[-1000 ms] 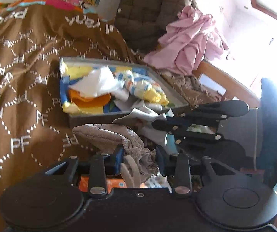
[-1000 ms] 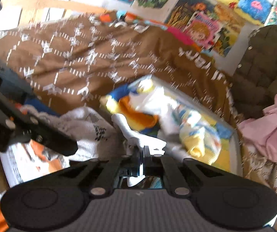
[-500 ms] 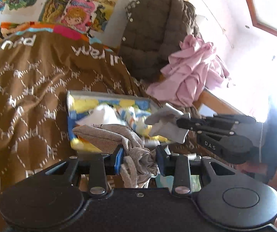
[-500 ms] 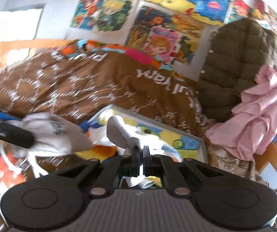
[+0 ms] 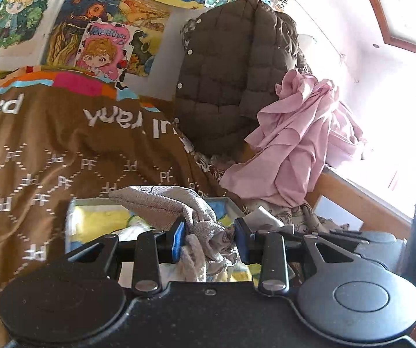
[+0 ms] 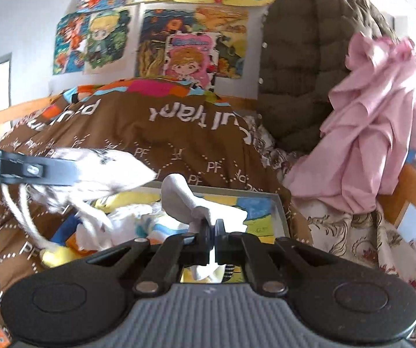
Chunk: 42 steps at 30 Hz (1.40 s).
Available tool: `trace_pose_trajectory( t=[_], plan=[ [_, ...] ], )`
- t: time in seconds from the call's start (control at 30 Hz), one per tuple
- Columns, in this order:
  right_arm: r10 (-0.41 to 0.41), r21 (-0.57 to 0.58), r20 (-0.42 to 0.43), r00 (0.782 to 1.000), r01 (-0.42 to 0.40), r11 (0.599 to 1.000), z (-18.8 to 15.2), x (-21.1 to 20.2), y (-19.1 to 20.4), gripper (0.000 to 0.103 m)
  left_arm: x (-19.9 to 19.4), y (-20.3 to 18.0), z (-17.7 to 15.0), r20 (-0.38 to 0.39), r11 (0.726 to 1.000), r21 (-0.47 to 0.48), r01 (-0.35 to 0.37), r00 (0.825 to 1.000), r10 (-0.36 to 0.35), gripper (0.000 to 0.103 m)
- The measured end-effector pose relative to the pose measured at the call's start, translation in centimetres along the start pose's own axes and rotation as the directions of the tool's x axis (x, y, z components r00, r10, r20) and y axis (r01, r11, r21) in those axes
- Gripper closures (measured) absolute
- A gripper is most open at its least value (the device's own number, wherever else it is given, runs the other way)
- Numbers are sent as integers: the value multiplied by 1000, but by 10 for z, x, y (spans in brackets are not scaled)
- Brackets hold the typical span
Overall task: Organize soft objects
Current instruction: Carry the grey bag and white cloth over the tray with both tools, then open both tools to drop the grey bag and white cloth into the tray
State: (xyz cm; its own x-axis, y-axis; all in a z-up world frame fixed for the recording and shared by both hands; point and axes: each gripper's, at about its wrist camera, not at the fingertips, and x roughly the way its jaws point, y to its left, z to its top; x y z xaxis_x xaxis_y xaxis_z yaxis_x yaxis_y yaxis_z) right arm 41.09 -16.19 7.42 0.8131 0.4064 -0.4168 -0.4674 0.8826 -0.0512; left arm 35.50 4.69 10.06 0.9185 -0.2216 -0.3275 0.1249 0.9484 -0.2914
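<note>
A brown blanket (image 5: pixel 63 145) covers the bed on the left. The left gripper (image 5: pixel 209 239) has its jaws clamped on a grey knitted cloth (image 5: pixel 167 206), held up over the grey box (image 6: pixel 280 214) of bright soft things. Next to it, the right gripper (image 6: pixel 213 242) has its jaws squeezed together on a white sock (image 6: pixel 179 200) above the same box. A pink cloth (image 5: pixel 295 145) is heaped far right.
</note>
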Motion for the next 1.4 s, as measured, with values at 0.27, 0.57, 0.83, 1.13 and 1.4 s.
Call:
trace_pose_trajectory(
  t=[0.27, 0.57, 0.83, 1.13, 1.4],
  plan=[
    [12, 71, -68, 998, -7, 997, -20, 17, -30, 100, 68, -12, -15, -38, 999, -38, -39, 999, 38, 65],
    [-4, 61, -118, 993, 12, 998, -34, 25, -32, 99, 78, 1, -52, -120, 994, -45, -103, 988, 97, 63],
    [-16, 60, -119, 993, 23, 998, -35, 23, -32, 89, 75, 6, -64, -140, 992, -68, -103, 986, 93, 57],
    [-20, 53, -122, 992, 27, 998, -37, 21, -34, 68, 67, 5, -63, -141, 990, -75, -116, 984, 104, 35],
    [-40, 50, -81, 996, 44, 998, -34, 6, -34, 42, 49, 0, -57, -115, 990, -58, -127, 986, 119, 18]
  ],
)
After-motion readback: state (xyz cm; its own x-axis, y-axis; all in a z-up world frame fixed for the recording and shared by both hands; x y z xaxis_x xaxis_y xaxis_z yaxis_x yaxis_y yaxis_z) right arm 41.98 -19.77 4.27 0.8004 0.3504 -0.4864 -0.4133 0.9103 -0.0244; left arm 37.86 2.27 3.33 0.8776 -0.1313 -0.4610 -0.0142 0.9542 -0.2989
